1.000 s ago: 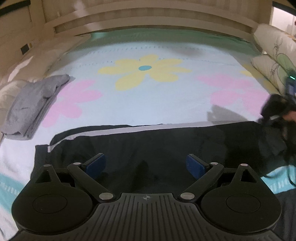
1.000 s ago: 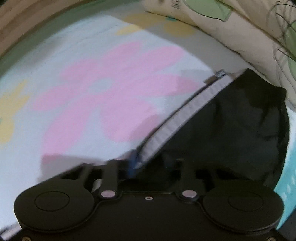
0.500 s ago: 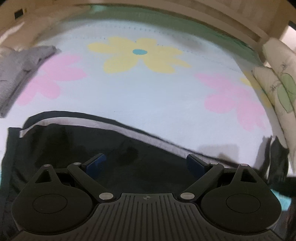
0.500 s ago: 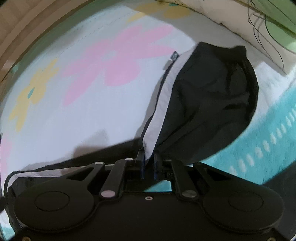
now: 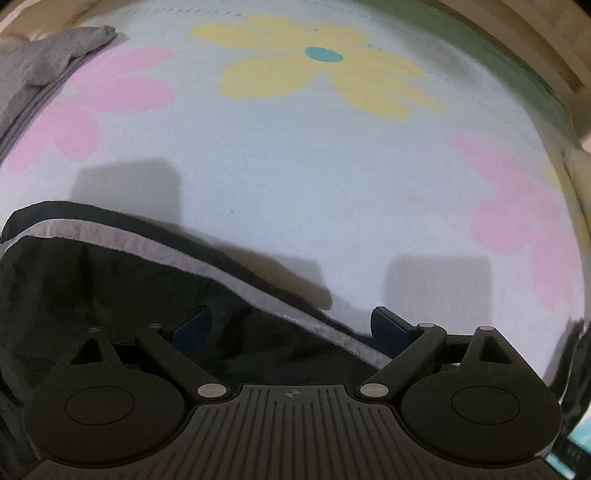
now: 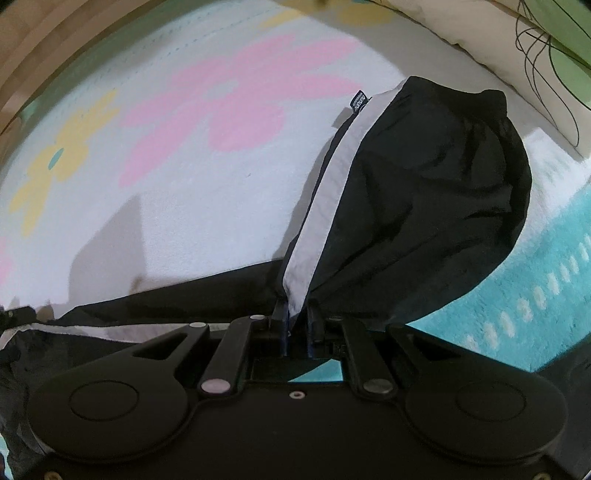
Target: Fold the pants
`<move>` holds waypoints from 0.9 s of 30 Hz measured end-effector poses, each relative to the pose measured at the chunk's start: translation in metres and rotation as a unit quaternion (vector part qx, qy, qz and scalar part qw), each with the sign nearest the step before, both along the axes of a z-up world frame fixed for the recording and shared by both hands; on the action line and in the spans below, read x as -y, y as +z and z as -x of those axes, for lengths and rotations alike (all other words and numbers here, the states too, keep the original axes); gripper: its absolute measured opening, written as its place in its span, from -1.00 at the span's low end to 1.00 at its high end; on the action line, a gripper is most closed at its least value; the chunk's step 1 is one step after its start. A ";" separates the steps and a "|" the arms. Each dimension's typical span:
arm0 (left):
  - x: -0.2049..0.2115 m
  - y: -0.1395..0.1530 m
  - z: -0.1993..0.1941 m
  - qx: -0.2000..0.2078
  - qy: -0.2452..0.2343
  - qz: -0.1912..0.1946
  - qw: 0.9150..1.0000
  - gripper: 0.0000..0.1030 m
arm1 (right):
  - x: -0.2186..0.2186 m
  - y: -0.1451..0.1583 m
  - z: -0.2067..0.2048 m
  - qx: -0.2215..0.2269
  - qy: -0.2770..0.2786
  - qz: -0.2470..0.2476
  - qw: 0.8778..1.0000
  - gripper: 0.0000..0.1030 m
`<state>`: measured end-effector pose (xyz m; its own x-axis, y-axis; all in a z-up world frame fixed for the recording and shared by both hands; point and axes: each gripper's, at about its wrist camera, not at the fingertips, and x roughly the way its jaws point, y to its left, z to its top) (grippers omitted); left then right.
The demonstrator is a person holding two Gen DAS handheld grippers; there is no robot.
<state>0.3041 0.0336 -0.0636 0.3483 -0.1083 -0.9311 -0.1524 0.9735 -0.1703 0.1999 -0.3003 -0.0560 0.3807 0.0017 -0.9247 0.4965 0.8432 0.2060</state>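
bed: flower-print blanket (image 5: 314,177) | pillow (image 6: 480,33) at edge | folded grey garment (image 5: 33,74) | wooden frame (image 6: 33,62)

The pants (image 6: 424,192) were black with a pale grey stripe along the side seam and a small dark label. The bedspread (image 5: 295,177) was pale blue-white with pink flowers and a yellow flower with a teal centre; toward 4 o'clock in the right view it turned teal with white dashes. A grey garment (image 5: 40,74) lay at 10 o'clock. Both claws were black with blue pads (image 5: 384,325).
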 end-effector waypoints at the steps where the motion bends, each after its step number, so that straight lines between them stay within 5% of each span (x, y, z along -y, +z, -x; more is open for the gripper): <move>1: 0.000 0.000 -0.002 0.001 0.003 -0.002 1.000 0.81 | 0.001 0.000 -0.001 0.000 0.000 0.000 1.000 -0.70; 3: 0.002 -0.003 -0.006 -0.004 0.005 -0.006 1.000 0.79 | 0.000 0.001 0.001 0.000 0.001 0.001 1.000 -0.70; 5: 0.005 -0.010 -0.007 -0.019 -0.007 -0.006 1.000 0.33 | -0.015 0.004 0.012 0.001 0.002 0.003 1.000 -0.70; 6: 0.006 -0.013 -0.006 -0.029 -0.007 -0.009 1.000 -0.32 | -0.016 0.005 0.012 0.002 0.002 0.004 1.000 -0.70; 7: 0.005 -0.014 -0.005 -0.033 -0.004 -0.011 0.999 -0.74 | -0.017 0.005 0.014 0.002 0.001 0.004 1.000 -0.70; 12: -0.007 0.006 0.032 0.002 0.013 -0.005 1.000 -0.85 | -0.011 0.009 0.019 0.013 -0.007 -0.007 1.000 -0.70; 17: -0.008 0.059 0.089 0.057 -0.006 -0.023 0.998 -0.85 | -0.008 0.038 0.046 0.044 -0.016 -0.023 0.999 -0.70; 22: 0.001 0.102 0.162 0.120 -0.033 -0.052 0.991 -0.85 | -0.011 0.073 0.102 0.091 -0.014 -0.025 0.995 -0.70; 27: 0.000 0.105 0.232 0.153 -0.043 -0.070 0.985 -0.84 | -0.019 0.084 0.164 0.113 -0.013 -0.024 0.993 -0.70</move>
<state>0.0719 0.0340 0.0410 0.6096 -0.0272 -0.7922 -0.0302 0.9979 -0.0575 0.0360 -0.2811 0.0277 0.5786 0.0314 -0.8150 0.4554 0.8166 0.3546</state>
